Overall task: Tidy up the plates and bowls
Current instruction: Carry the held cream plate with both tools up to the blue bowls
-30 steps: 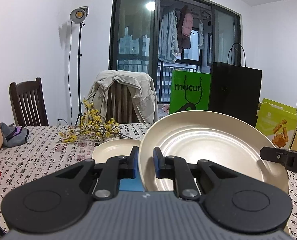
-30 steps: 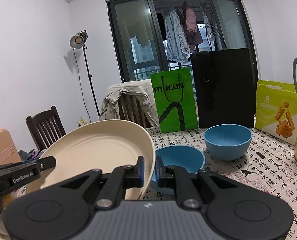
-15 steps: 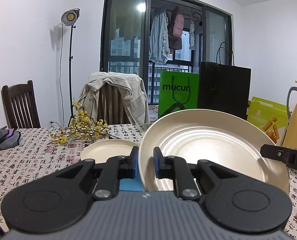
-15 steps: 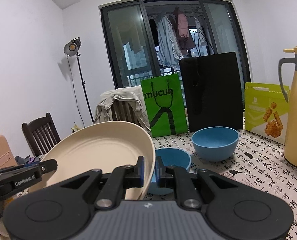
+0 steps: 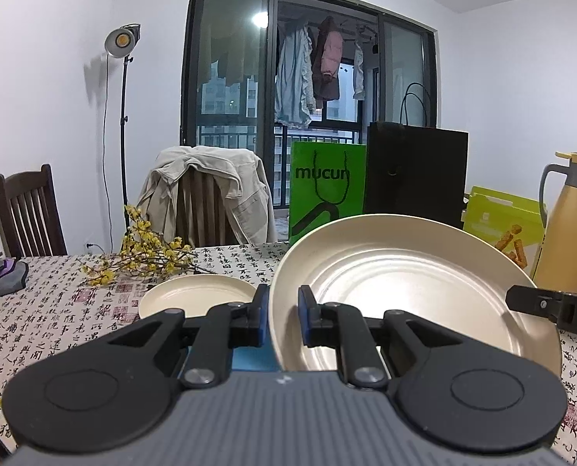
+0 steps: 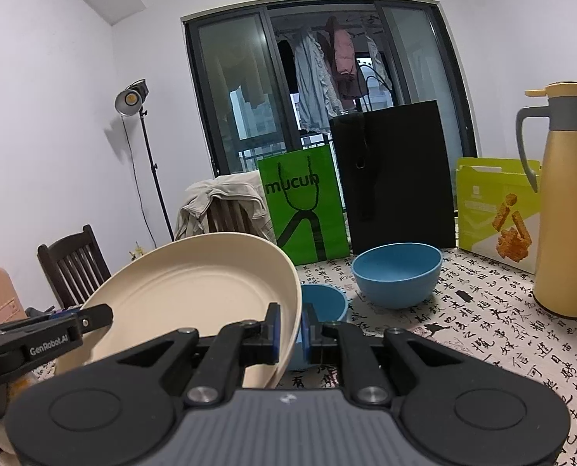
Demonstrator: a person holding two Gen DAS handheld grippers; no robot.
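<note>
Both grippers hold one large cream plate above the table. My left gripper (image 5: 282, 312) is shut on the large cream plate (image 5: 412, 287) at its left rim. My right gripper (image 6: 289, 330) is shut on the same plate (image 6: 195, 303) at its right rim. A smaller cream plate (image 5: 195, 297) lies on the table behind the left fingers. Two blue bowls sit on the table in the right wrist view: a small one (image 6: 325, 305) just behind the plate and a larger one (image 6: 397, 273) further back.
A yellow thermos (image 6: 567, 202) stands at the right. A green bag (image 6: 304, 209), a black bag (image 6: 397, 178) and a lime box (image 6: 498, 213) line the table's far edge. Yellow flowers (image 5: 144, 252) lie at the left. Chairs stand behind the patterned tablecloth (image 6: 501, 330).
Both grippers and the large plate have risen; the background has sunk in both views. Both grips on the plate are unchanged.
</note>
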